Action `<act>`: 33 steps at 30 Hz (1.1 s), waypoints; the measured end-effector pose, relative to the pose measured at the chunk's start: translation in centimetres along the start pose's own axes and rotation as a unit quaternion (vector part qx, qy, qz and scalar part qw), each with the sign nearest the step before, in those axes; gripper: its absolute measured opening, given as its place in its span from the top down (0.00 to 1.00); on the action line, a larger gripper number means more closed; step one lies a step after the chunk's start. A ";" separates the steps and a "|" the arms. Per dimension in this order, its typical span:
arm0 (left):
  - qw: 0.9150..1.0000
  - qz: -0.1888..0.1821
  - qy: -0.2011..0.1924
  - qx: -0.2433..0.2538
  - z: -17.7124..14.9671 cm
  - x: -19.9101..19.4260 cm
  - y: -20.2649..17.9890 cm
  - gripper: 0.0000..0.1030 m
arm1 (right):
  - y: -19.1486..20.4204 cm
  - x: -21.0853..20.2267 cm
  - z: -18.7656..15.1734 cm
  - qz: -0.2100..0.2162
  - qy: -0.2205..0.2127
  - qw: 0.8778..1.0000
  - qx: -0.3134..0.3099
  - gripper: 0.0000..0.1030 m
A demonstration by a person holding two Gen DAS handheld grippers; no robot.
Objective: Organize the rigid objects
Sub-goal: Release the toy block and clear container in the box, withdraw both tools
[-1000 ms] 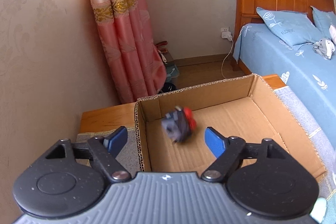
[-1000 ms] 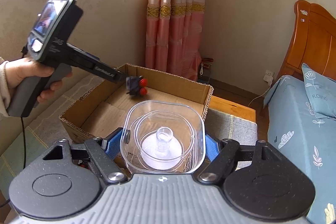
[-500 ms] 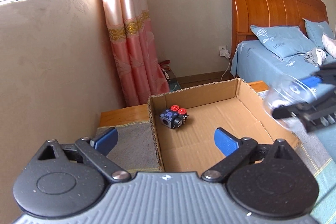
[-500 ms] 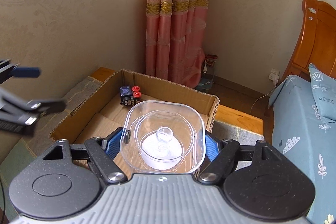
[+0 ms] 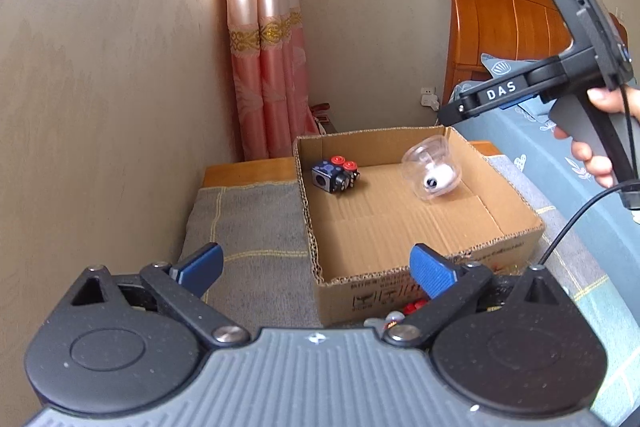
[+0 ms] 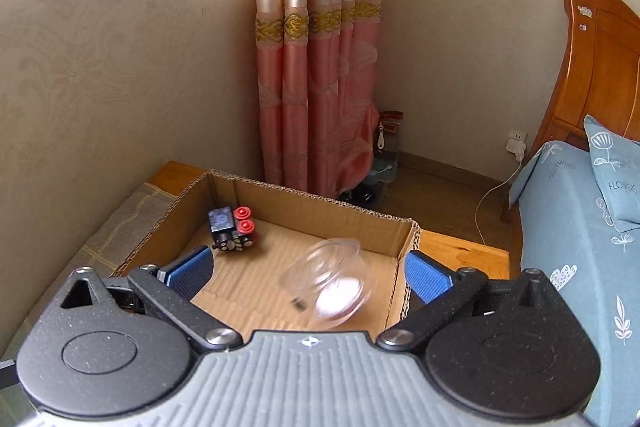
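An open cardboard box (image 5: 400, 223) (image 6: 312, 203) sits on a grey cloth. A dark toy block with two red knobs (image 5: 334, 177) (image 6: 232, 231) lies in its far left corner. A clear plastic container with a white piece inside (image 5: 434, 173) (image 6: 328, 289) is on its side on the box floor, blurred in the right wrist view. My left gripper (image 5: 316, 267) is open and empty, back by the box's near left corner. My right gripper (image 6: 308, 271) hangs over the box's right side; its jaws are opening and the container lies below them, free of the pads.
A bed with a blue sheet (image 6: 568, 227) and wooden headboard (image 5: 508, 23) runs along the right. A pink curtain (image 6: 316, 75) and wall stand behind the box. A hand (image 5: 600, 151) holds the right tool, its cable (image 5: 576, 215) trailing. Small red bits (image 5: 414, 307) lie before the box.
The right gripper opened and the clear container dropped into the box. The toy block landed in the far left corner, and the left gripper drew back from the box, wider open.
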State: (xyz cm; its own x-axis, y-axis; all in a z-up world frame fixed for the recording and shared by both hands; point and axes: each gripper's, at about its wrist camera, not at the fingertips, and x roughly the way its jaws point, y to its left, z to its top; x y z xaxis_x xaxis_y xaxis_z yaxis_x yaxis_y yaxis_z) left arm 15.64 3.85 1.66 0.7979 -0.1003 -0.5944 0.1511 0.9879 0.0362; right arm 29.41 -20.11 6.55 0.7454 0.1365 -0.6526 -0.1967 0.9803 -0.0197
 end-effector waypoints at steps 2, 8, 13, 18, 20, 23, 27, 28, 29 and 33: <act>1.000 -0.004 0.003 0.002 -0.3 -0.2 0.0 0.03 | 0.4 -0.7 -0.5 -0.004 -0.001 1.000 -0.005 0.00; 1.000 -0.007 0.000 0.010 -1.6 -1.3 -0.5 0.03 | 1.9 -3.3 -2.4 0.002 0.000 1.000 -0.022 0.00; 1.000 -0.014 0.001 0.012 -2.4 -1.9 -0.8 0.03 | 3.0 -5.3 -4.3 0.004 0.004 0.999 -0.033 0.00; 0.999 -0.024 0.006 0.020 -3.6 -2.5 -1.5 0.03 | 3.5 -7.2 -7.0 0.001 0.006 0.999 -0.040 0.00; 0.999 -0.032 0.009 0.022 -4.1 -2.7 -1.7 0.03 | 3.4 -7.8 -8.3 -0.001 0.007 0.999 -0.033 0.00; 0.998 -0.042 0.019 0.030 -4.9 -2.8 -2.5 0.03 | 2.8 -8.3 -10.6 -0.006 0.014 1.000 -0.018 0.00; 0.996 -0.061 0.035 0.047 -6.2 -2.4 -3.7 0.03 | 2.3 -8.7 -13.9 -0.018 0.028 0.999 0.000 0.00; 0.996 -0.065 0.040 0.050 -6.6 -2.2 -4.0 0.03 | 2.3 -8.8 -14.6 -0.023 0.029 0.999 0.004 0.00; 0.995 -0.071 0.047 0.053 -7.0 -2.0 -4.3 0.03 | 2.2 -9.0 -15.3 -0.026 0.029 0.999 0.008 0.00; 0.991 -0.097 0.067 0.070 -8.8 -1.4 -5.5 0.03 | 1.8 -9.8 -17.9 -0.032 0.030 0.999 0.031 0.00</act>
State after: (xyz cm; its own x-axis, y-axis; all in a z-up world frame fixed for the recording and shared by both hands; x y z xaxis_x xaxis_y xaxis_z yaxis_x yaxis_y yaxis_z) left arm 8.57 -0.39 -4.74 0.6624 -0.2609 -0.7022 0.3815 0.9242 0.0165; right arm 10.36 -22.26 -0.64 0.7160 0.0655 -0.6950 -0.1084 0.9939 -0.0180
